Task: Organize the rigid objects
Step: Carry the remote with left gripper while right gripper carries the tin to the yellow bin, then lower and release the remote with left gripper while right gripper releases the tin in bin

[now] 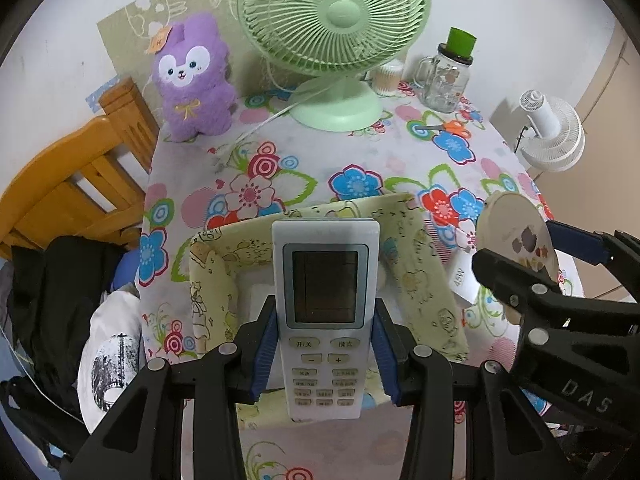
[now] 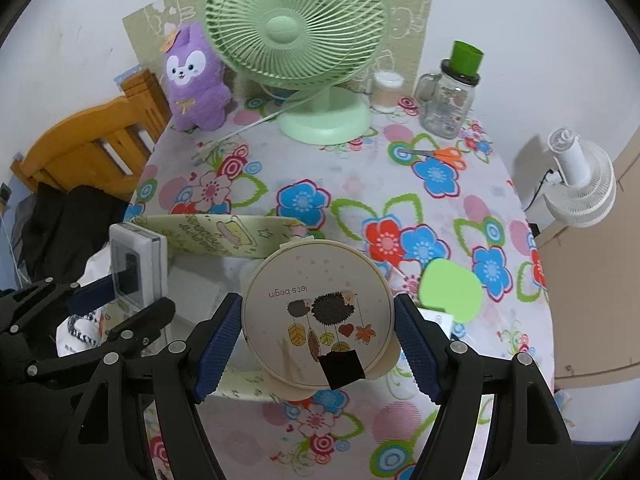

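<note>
Two grippers hang over a round table point(image 1: 360, 160) under a flowered cloth. At its far edge stands a green desk fan point(image 1: 334, 40), a purple plush rabbit point(image 1: 194, 76) to its left and a glass mug-jar point(image 1: 444, 78) to its right. Near the front sits a yellow fabric basket point(image 1: 424, 248). Above it, the left gripper point(image 1: 326, 356) clamps a white air-conditioner remote point(image 1: 326, 312) by its long sides, display up. Just right of the basket, the right gripper point(image 2: 318, 344) grips a round lid point(image 2: 318, 312) printed with hedgehogs by its rim. Orange-handled scissors point(image 2: 440, 155) lie near the jar.
</note>
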`<state>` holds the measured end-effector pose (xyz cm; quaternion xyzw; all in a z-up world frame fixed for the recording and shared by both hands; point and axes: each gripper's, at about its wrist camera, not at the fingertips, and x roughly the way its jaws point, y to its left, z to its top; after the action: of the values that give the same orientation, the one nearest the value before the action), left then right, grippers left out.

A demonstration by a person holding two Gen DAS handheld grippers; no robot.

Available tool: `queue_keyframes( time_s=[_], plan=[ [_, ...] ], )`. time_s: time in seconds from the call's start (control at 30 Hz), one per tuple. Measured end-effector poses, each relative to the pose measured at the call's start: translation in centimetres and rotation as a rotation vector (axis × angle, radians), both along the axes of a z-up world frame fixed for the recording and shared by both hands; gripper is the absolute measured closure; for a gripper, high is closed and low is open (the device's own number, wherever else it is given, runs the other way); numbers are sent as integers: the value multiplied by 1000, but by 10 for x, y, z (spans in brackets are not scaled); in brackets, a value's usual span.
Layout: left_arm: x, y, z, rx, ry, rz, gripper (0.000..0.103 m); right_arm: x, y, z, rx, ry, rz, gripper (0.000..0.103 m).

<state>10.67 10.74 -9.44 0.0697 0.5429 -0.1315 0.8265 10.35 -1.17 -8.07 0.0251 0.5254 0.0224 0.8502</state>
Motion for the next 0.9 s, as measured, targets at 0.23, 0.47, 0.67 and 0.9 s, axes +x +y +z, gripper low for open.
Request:
queue_keyframes(
  time_s=[0.23,0.47,0.67,0.9],
  plan=[
    [14,6,-14,16,19,-12,58,17,16,-10,5,24,14,26],
    [20,11,-29,32,50,-16,58,28,33,-22,7,57,54,26],
    [27,18,-48,68,87,9,58,36,46,-37,11,95,86,26],
    [32,22,-55,55,105,21,36,47,51,-51,4,120,82,24]
  ],
)
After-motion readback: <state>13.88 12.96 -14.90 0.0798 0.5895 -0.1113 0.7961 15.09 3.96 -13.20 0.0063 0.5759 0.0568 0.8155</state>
